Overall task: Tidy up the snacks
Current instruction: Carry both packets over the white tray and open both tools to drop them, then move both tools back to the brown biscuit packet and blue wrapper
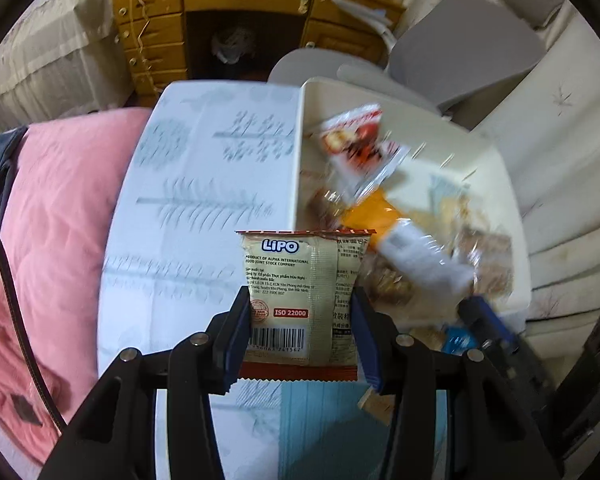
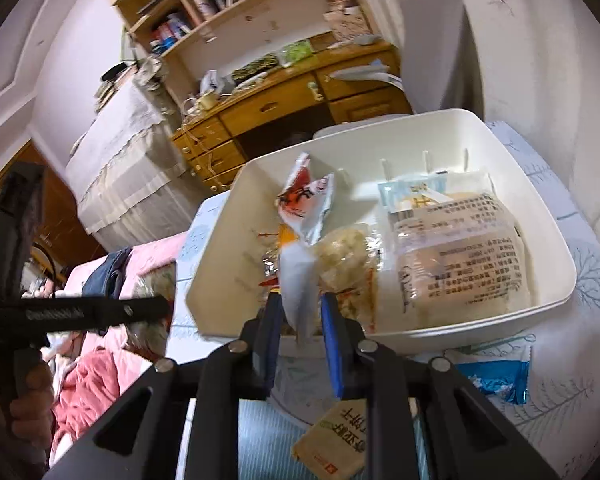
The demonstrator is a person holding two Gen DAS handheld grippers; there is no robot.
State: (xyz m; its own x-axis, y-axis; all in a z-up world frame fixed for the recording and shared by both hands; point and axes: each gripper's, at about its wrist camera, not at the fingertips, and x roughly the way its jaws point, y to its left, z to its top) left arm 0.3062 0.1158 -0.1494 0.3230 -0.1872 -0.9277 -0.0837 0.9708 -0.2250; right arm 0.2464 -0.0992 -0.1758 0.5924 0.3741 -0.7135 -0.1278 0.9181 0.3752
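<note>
Left wrist view: gripper [image 1: 302, 330] clamped on Lipo packet [image 1: 296, 300], right gripper [image 2: 300, 328] pinching silver wrapper [image 2: 298, 292], so just lift clear over bin rim [image 1: 300, 152], drop flat.

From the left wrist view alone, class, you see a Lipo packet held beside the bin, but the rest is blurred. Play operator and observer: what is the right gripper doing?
Observer: The right gripper has its fingers shut on a pale snack packet at the near edge of the bin.
Operator: Is anything lying outside the bin?
Observer: Yes, a blue packet lies on the table beside it.
Operator: What takes up most room inside?
Observer: A large clear pack with printed text, lying flat.
</note>
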